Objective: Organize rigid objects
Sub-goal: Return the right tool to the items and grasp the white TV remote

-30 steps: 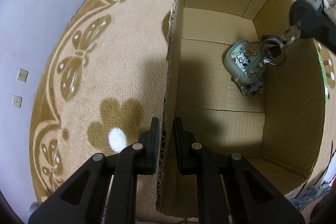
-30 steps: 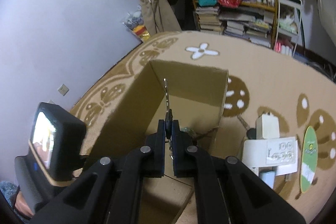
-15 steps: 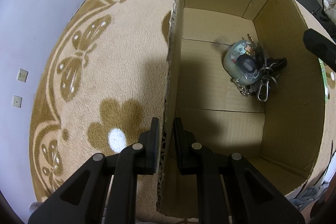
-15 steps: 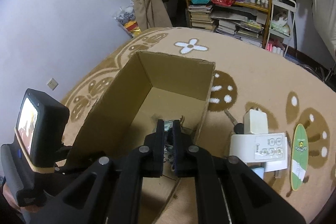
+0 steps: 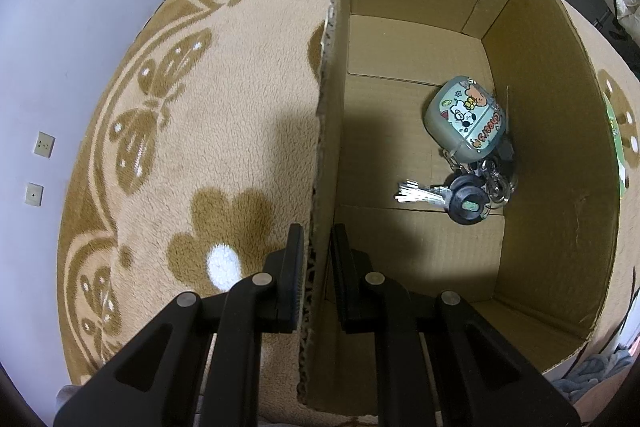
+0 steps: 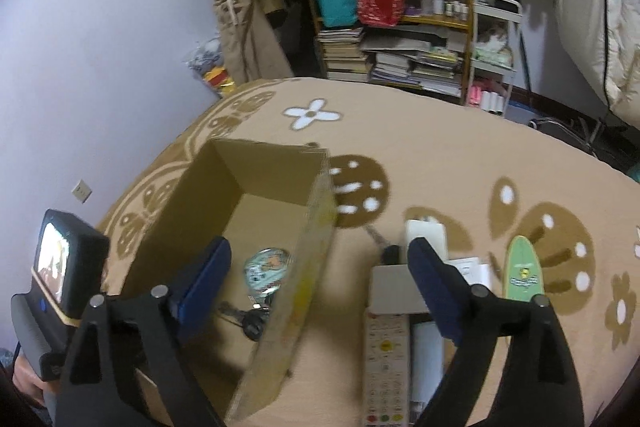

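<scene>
Left gripper (image 5: 316,255) clamped on cardboard box (image 5: 560,147) wall; right gripper (image 6: 320,267) spread wide, empty. Key bunch (image 5: 468,163) on box floor. Risk: releasing wall, box shifts; remote control (image 6: 386,359) pickup may snag wall.

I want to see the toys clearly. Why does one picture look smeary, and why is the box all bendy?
Right wrist view: motion blur smears the cardboard box wall and the remote control. Left wrist view: sharp, so the cartoon case and keys read clearly; the fisheye lens bows the box's straight edges, and a shadow darkens the rug beside the wall.
</scene>
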The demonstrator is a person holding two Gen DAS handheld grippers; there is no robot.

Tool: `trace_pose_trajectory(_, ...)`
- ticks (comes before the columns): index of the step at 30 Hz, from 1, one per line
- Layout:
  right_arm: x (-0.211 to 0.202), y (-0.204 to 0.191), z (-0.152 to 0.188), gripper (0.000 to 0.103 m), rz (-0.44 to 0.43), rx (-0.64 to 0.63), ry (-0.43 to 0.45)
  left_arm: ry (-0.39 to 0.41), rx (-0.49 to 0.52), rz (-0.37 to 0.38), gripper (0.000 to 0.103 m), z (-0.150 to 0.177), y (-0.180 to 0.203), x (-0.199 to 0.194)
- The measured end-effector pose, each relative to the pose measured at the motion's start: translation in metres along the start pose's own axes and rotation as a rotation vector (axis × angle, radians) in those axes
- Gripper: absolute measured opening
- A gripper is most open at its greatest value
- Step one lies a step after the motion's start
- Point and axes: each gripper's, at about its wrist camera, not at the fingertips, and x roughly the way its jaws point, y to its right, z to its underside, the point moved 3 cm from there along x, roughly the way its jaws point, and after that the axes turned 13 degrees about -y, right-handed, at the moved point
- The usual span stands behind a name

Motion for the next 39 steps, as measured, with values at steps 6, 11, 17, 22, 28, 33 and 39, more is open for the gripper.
trace_pose_trajectory(6,0.004,0.03,0.007,0.097,0.027,0.048,-0.038,-0.001,0.0,0.002,0.013,0.0,-0.001,0.0)
trace_pose_trajectory(11,0.017,0.048,0.021,0.097,0.042,0.074,-0.076,-0.001,-0.002,0.004,0.013,0.0,-0.001,0.0)
trace_pose_trajectory(17,0.035,0.058,0.037,0.097,0.047,0.09,-0.125,-0.001,0.0,0.001,0.013,0.0,-0.002,0.0)
trace_pose_trajectory(22,0.051,0.058,0.051,0.097,0.03,0.075,-0.164,-0.001,0.001,0.002,0.014,0.0,-0.003,-0.001)
trace_pose_trajectory(28,0.067,0.056,0.062,0.091,0.002,0.063,-0.216,-0.001,0.0,0.004,0.013,0.001,-0.002,-0.001)
trace_pose_trajectory(33,0.076,0.052,0.068,0.074,-0.013,0.038,-0.249,-0.001,-0.001,0.004,0.014,0.001,-0.003,0.0)
trace_pose_trajectory(39,0.083,0.045,0.072,0.068,-0.02,0.007,-0.28,-0.003,0.0,0.005,0.014,0.0,-0.003,0.0)
